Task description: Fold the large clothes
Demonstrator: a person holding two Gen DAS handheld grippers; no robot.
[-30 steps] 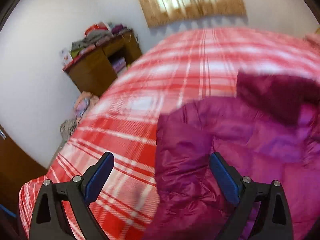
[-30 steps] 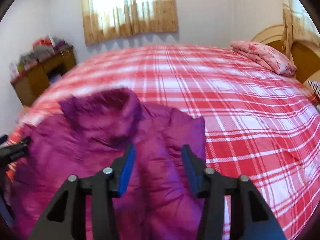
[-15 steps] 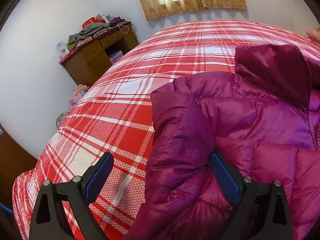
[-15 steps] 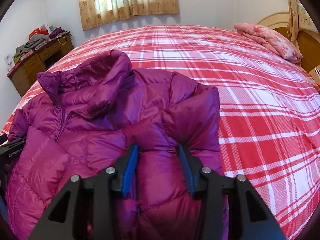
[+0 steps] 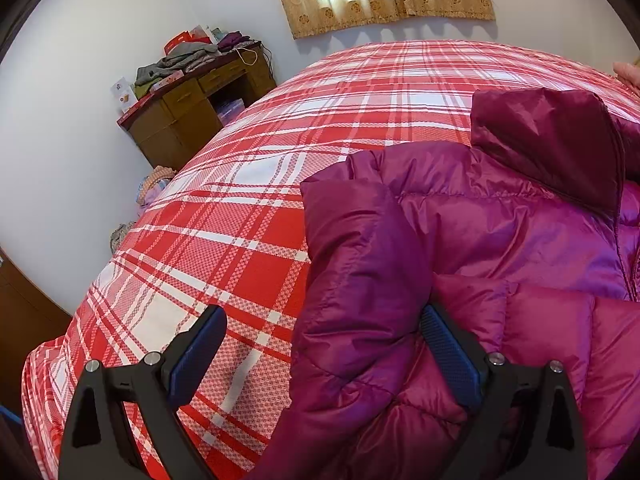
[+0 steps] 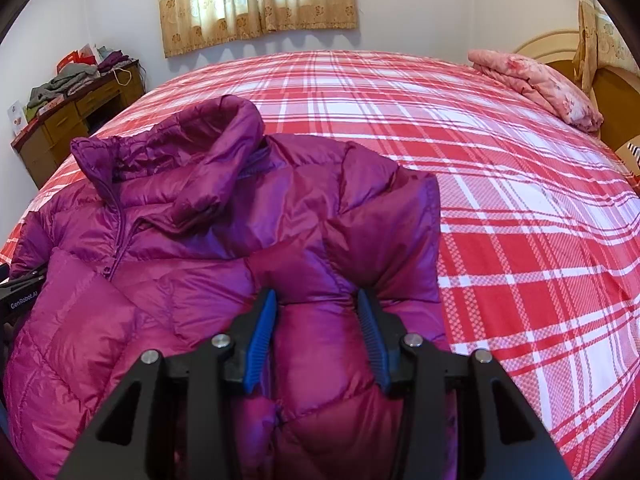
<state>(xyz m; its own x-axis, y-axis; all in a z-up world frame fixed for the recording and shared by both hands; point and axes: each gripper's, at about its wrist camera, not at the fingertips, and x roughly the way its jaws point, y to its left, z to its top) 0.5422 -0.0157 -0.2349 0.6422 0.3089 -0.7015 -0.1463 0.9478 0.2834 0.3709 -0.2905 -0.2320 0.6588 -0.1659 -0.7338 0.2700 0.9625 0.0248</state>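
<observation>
Jacket (image 6: 192,264), a magenta puffer, lies flat on the plaid bed (image 6: 520,208), collar toward 12 o'clock. Right gripper (image 6: 316,336) pinches its sleeve between both pads. Left gripper (image 5: 320,356) stands spread, the other sleeve's fold between its jaws, ungripped.

A shiny magenta puffer jacket (image 6: 192,240) lies front-up, zipped, on the bed; collar at 11 o'clock, one sleeve folded across its body at 3 o'clock.
</observation>
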